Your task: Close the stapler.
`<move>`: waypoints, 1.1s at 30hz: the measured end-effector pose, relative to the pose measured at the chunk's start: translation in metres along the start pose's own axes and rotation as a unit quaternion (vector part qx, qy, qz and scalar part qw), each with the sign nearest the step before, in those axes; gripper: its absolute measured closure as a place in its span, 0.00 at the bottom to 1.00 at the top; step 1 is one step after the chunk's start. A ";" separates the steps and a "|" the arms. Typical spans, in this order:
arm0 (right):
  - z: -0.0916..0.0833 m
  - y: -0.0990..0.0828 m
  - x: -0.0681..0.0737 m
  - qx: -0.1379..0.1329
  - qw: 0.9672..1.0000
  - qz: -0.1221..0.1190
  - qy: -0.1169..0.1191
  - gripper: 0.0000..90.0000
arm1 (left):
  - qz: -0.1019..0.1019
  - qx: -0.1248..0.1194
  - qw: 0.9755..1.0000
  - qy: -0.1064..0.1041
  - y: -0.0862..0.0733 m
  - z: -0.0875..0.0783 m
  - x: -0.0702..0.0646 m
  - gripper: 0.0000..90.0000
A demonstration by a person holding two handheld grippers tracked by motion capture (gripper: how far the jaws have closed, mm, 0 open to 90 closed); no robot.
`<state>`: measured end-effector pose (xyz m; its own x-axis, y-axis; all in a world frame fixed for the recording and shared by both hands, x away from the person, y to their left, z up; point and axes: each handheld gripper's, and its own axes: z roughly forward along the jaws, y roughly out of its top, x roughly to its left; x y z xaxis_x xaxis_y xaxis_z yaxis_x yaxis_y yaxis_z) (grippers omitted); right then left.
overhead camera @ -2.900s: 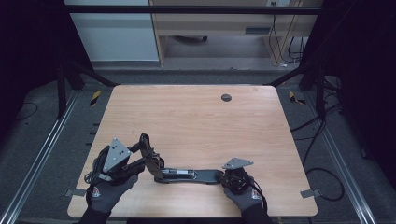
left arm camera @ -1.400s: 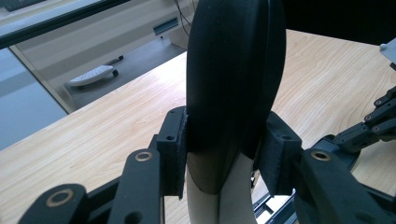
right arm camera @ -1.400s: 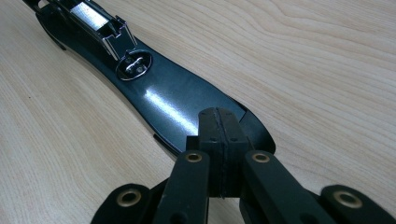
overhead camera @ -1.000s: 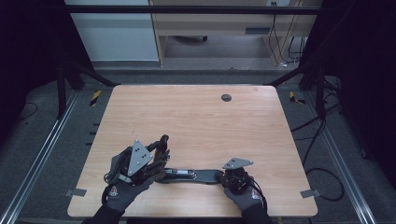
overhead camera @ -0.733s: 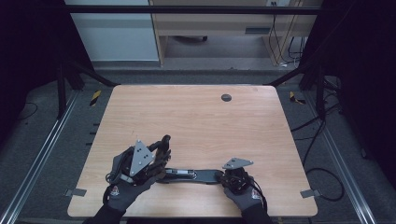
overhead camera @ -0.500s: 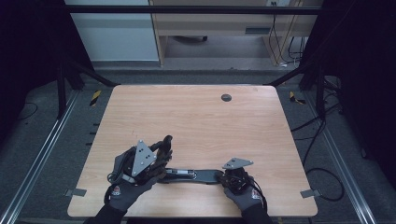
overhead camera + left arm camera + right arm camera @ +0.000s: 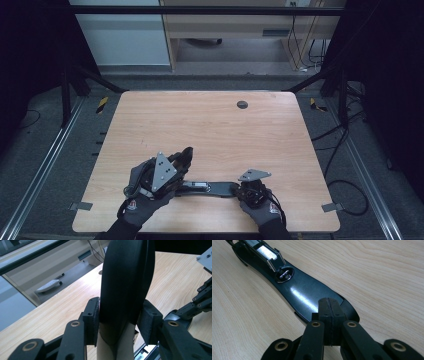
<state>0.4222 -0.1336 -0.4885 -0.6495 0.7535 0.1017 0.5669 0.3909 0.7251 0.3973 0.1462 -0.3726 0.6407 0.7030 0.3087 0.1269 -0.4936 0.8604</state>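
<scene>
Near the front edge of the bench [image 7: 210,125], close to the person's side, both claws work on one thing: a long black stapler [image 7: 212,188]. It lies roughly parallel to that front edge, base flat on the wood. Most of the bench behind it is bare, apart from a small dark round spot [image 7: 242,104] near the far edge; side edges are well apart from the work.

The left claw [image 7: 182,157] holds the stapler's black upper arm [image 7: 125,290], raised off the base. Its jaws have just been opening a little, yet in the left gripper view the pads [image 7: 93,320] still sit against both sides of the arm, pinching it. The right claw [image 7: 240,189] has its jaws pressed together, pads meeting, tip resting on the rear end of the glossy black base [image 7: 312,300].

The right gripper view gives what the high view cannot: the base's smooth curved shell, a small round metal anvil plate [image 7: 284,273], and a bright metal channel [image 7: 265,252] farther along. The left gripper view shows the raised arm broad, matt and rounded, with a pale underside at the bottom.
</scene>
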 end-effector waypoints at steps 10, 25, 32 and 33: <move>0.000 0.000 0.000 0.000 1.000 0.001 0.001 1.00 | 0.009 0.002 1.000 -0.003 0.001 0.005 -0.006 0.61; 0.000 0.000 0.000 0.000 1.000 0.000 0.001 1.00 | 0.023 0.005 1.000 -0.007 0.002 0.011 -0.013 0.60; 0.000 0.000 0.000 0.001 1.000 -0.001 0.001 1.00 | 0.037 0.007 0.999 -0.007 0.002 0.016 -0.019 0.60; 0.000 0.000 0.000 0.001 1.000 0.001 0.001 1.00 | 0.039 0.008 0.999 -0.007 0.003 0.016 -0.020 0.60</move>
<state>0.4220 -0.1337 -0.4883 -0.6499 0.7528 0.1040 0.5687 0.3910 0.7237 0.3970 0.1222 -0.3833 0.6591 0.6553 0.3690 0.0878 -0.5543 0.8277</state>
